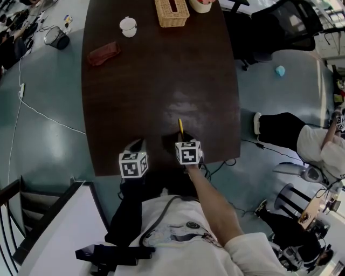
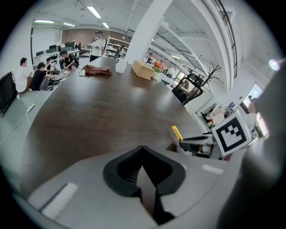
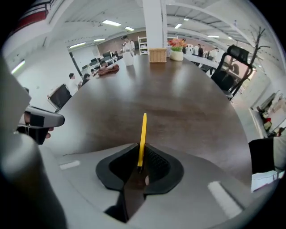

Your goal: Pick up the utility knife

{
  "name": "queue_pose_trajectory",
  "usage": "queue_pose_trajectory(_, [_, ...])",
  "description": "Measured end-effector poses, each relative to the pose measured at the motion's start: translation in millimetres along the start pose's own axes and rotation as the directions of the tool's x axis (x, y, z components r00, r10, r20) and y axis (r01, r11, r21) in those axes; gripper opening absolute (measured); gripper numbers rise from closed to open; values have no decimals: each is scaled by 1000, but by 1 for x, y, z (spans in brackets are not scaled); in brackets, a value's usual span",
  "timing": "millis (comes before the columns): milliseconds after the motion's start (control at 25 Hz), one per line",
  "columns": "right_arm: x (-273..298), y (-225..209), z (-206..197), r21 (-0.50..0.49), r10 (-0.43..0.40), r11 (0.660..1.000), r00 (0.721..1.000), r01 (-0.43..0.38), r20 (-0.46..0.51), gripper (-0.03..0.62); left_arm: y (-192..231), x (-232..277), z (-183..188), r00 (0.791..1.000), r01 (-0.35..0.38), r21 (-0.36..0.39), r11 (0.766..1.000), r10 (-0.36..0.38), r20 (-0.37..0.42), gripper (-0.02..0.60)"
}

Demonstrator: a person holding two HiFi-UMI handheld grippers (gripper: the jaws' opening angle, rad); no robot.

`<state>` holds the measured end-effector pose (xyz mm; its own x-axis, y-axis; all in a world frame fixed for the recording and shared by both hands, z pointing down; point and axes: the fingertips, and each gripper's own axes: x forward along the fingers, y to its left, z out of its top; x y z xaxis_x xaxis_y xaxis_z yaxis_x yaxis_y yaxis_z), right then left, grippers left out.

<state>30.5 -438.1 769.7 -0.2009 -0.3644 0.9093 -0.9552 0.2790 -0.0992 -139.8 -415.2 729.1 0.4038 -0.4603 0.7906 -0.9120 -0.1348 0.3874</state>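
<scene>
The utility knife (image 1: 180, 127) is a thin yellow stick pointing away from me over the near part of the dark wooden table (image 1: 161, 81). My right gripper (image 1: 183, 139) is shut on its near end. In the right gripper view the knife (image 3: 143, 138) runs straight forward from between the closed jaws of that gripper (image 3: 139, 166). My left gripper (image 1: 136, 145) hovers just to the left at the table's near edge. In its own view the left gripper (image 2: 142, 167) is shut with nothing in it, and the knife's tip (image 2: 177, 132) shows off to the right.
At the table's far end stand a wicker basket (image 1: 171, 12), a white cup (image 1: 128, 26) and a reddish-brown pouch (image 1: 103, 54). A black office chair (image 1: 280, 27) stands to the far right. A seated person (image 1: 302, 137) and floor cables (image 1: 43, 116) flank the table.
</scene>
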Motion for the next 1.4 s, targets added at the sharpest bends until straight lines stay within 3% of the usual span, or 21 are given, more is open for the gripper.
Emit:
queue_pose_trajectory(160, [-34, -9, 24, 64, 8, 998, 988, -18, 154, 48, -3, -15, 25, 992, -1, 48, 999, -5, 122, -2])
queue_pose_trajectory(360, [-91, -15, 36, 67, -30, 998, 960, 11, 279, 48, -15, -52, 54, 969, -12, 179, 984, -33, 245, -2])
queue_pose_trajectory(600, [-159, -18, 33, 84, -96, 994, 899, 66, 427, 48, -29, -94, 58, 942, -50, 272, 961, -45, 332, -2])
queue_pose_trajectory(880, [-252, -21, 7, -8, -71, 996, 800, 94, 596, 48, -53, -148, 21, 907, -108, 263, 959, -14, 421, -2])
queue_pose_trajectory(1040, [-300, -26, -26, -28, -28, 998, 744, 62, 667, 47, -74, -177, -25, 885, -165, 244, 956, 35, 463, -2])
queue_pose_trajectory(1200, [-351, -27, -64, -37, 8, 999, 699, 27, 715, 46, -100, -209, -73, 879, -208, 216, 954, 86, 470, -2])
queue_pose_trajectory(1400, [-399, -9, -83, -86, 73, 996, 642, -11, 763, 46, -138, -263, -85, 833, -232, 216, 948, 79, 548, -2])
